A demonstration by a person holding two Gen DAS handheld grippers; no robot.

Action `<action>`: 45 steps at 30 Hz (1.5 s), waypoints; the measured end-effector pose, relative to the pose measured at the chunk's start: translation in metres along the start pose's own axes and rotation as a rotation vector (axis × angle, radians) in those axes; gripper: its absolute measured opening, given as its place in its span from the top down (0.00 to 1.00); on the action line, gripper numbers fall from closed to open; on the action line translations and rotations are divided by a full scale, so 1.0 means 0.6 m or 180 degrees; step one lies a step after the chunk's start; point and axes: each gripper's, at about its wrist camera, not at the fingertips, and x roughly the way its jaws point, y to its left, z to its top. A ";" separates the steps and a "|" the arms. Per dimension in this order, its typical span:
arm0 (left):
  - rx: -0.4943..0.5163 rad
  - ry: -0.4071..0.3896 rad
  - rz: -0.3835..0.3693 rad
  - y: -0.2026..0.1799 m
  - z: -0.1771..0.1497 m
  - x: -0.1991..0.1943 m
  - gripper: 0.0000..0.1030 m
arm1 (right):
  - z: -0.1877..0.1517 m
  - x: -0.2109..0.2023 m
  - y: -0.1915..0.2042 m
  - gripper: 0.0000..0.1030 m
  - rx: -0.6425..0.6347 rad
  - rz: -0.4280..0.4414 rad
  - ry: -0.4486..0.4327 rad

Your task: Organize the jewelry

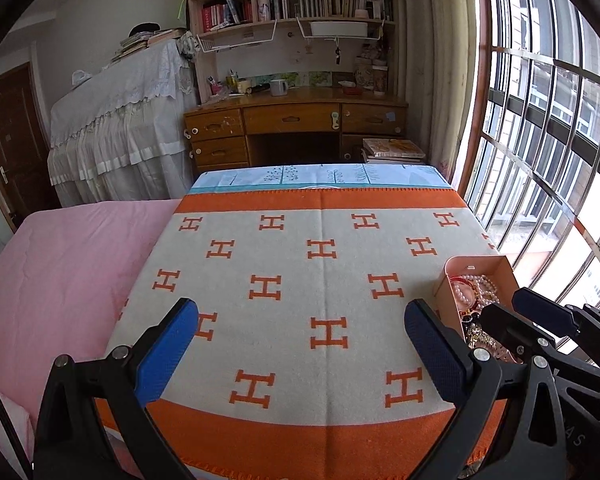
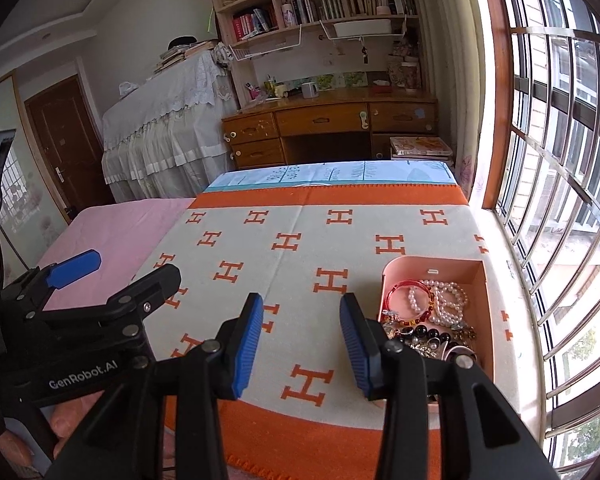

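Pink jewelry box (image 2: 485, 304), beside right hand-held gripper (image 2: 302, 344)

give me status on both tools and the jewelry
Left tool open, empty. Right tool open, empty, just left of the box. Jewelry all in box. Blanket ahead, nothing blocking.

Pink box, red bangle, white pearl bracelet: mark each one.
pink box (image 2: 485, 312), right wrist view, inner right wall.
red bangle (image 2: 392, 294), right wrist view, left arc.
white pearl bracelet (image 2: 454, 304), right wrist view, bead strand.

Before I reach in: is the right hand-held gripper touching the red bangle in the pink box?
Apart. The right wrist view shows the right hand-held gripper open over blanket, clear of the red bangle.
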 end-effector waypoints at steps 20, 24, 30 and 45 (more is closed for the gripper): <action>-0.0009 0.0014 -0.0007 0.003 0.002 0.001 0.01 | 0.009 0.005 0.020 0.61 -0.0018 0.0007 -0.0014; -0.0015 0.0008 -0.0012 0.003 0.003 0.001 0.01 | 0.010 0.006 0.021 0.61 -0.0017 0.0008 -0.0017; -0.0014 0.0015 -0.0012 0.004 0.003 0.002 0.01 | 0.010 0.006 0.020 0.61 -0.0017 0.0011 -0.0014; -0.0011 0.0018 -0.0012 0.007 0.004 0.002 0.01 | 0.009 0.006 0.020 0.61 -0.0014 0.0013 -0.0012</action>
